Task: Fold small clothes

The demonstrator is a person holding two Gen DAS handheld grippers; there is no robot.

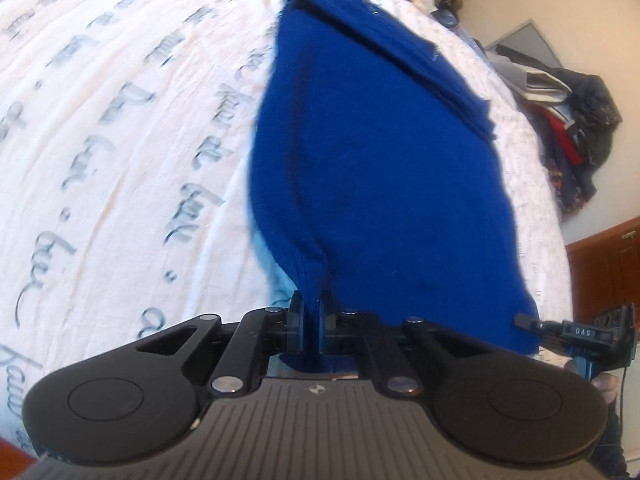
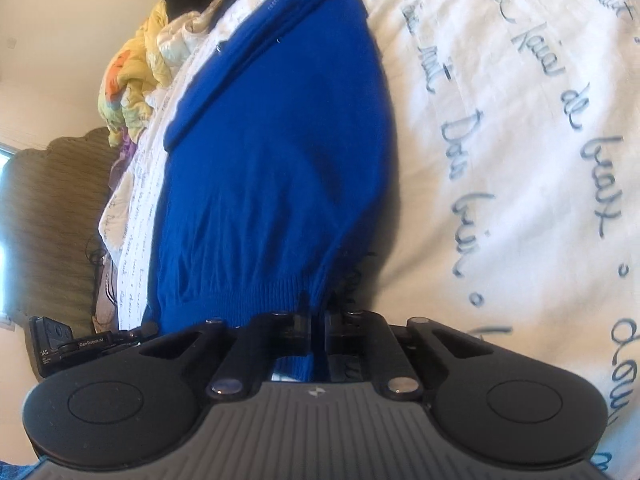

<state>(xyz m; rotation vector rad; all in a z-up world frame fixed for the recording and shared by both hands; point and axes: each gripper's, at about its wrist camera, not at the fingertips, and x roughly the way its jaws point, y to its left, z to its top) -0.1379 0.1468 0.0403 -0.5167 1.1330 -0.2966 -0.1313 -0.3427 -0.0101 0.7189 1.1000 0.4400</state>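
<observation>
Bare bedsheet beside sweater.

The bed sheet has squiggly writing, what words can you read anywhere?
"DAS": right gripper, seen upside down from the left wrist.
"GenRobot.AI": left gripper, seen from the right wrist.
"DAS": same left gripper, partly cut off.
Cursive print on the bed sheet: too loopy and blurred to read.
Blue sweater: no text.

sweater solid royal blue, ribbed hem. bedsheet white w/ grey-blue cursive writing all over. grippers black, ridged grey body at bottom of frame. clothes pile at right: navy, red, grey. quilt upper left: yellow, orange patches.
</observation>
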